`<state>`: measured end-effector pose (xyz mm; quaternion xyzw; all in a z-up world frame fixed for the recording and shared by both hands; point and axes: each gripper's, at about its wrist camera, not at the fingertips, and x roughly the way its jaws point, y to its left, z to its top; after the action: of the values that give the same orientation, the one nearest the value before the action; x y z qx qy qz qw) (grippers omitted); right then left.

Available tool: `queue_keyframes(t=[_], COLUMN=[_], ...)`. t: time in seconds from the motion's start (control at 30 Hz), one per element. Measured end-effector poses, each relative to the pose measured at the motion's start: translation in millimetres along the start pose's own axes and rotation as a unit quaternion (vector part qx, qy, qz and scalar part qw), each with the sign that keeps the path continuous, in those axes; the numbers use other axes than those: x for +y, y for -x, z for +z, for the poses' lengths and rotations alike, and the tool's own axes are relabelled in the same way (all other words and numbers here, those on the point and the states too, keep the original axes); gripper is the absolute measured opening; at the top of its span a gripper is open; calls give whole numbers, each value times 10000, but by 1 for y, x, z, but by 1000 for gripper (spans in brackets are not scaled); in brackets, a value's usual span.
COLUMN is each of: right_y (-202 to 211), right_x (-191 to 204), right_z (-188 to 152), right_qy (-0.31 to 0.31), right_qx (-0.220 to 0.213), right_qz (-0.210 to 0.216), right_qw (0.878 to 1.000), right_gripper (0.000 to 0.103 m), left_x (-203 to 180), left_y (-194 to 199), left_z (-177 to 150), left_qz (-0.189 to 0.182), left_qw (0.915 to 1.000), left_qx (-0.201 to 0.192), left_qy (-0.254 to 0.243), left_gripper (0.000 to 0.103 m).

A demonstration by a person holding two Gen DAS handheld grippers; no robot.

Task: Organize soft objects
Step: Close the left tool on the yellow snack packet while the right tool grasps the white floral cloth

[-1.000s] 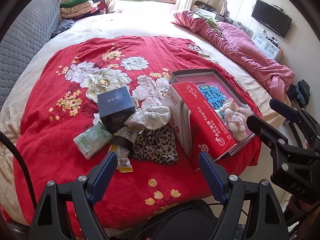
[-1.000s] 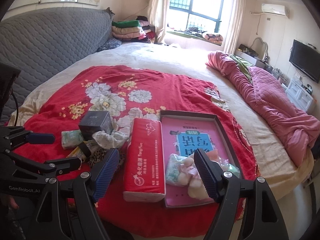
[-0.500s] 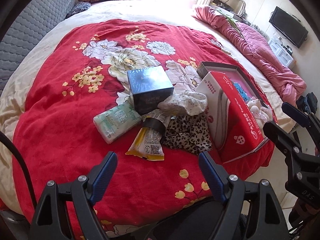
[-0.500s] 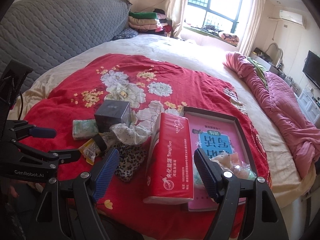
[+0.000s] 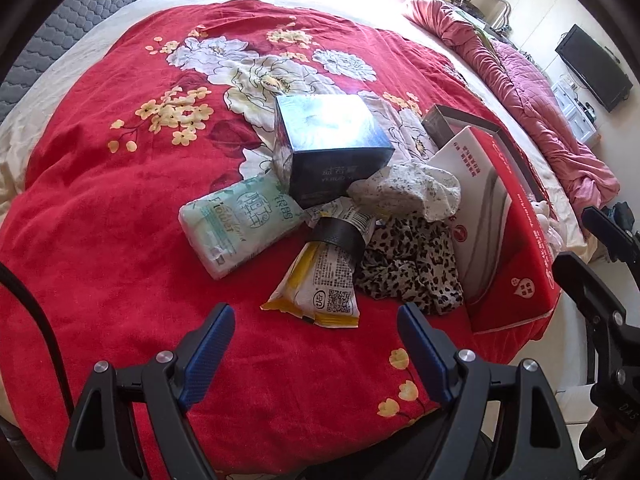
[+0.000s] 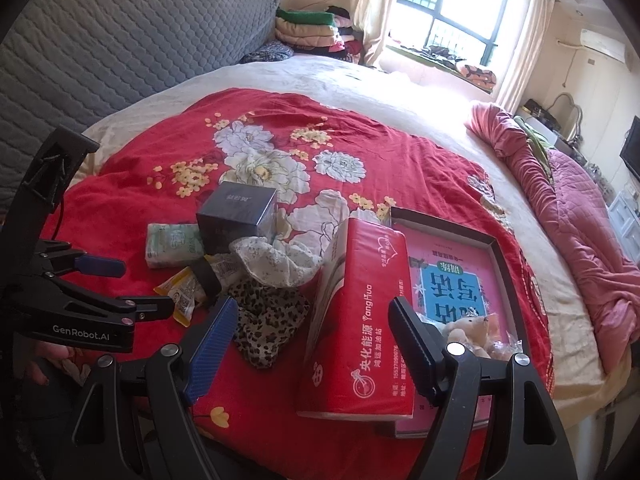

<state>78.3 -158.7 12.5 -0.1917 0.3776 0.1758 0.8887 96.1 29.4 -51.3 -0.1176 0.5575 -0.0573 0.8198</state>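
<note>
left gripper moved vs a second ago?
Yes. The left gripper has come down and in toward the pile: the yellow snack packet on the red blanket now sits larger, just ahead of its open jaws.

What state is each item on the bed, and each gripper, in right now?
left gripper: open, empty
right gripper: open, empty
leopard-print cloth: crumpled, lying loose
white floral cloth: bunched against dark box
green tissue pack: flat, sealed
yellow snack packet: flat, banded
plush toy: in tray

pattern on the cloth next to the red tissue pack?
Leopard print, black spots on tan and cream cloth. Clearest in the left wrist view.
</note>
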Motion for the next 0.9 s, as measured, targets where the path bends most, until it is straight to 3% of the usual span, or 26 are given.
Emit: queue_keyframes(t=[0.37,0.9], right_y=[-47,-140], right_x=[22,48], right_z=[28,40], right_qy=[904,2264], right_qx=[308,966], right_qz=[225,192], right_qw=[9952,9690], right_gripper=[79,78], left_x=[13,23], left_y=[-26,-55], left_z=[12,22], left_qz=[-123,-425], left_qw=[9997,9982], left_qx=[146,383], left_qy=[130,161], left_gripper=[83,82])
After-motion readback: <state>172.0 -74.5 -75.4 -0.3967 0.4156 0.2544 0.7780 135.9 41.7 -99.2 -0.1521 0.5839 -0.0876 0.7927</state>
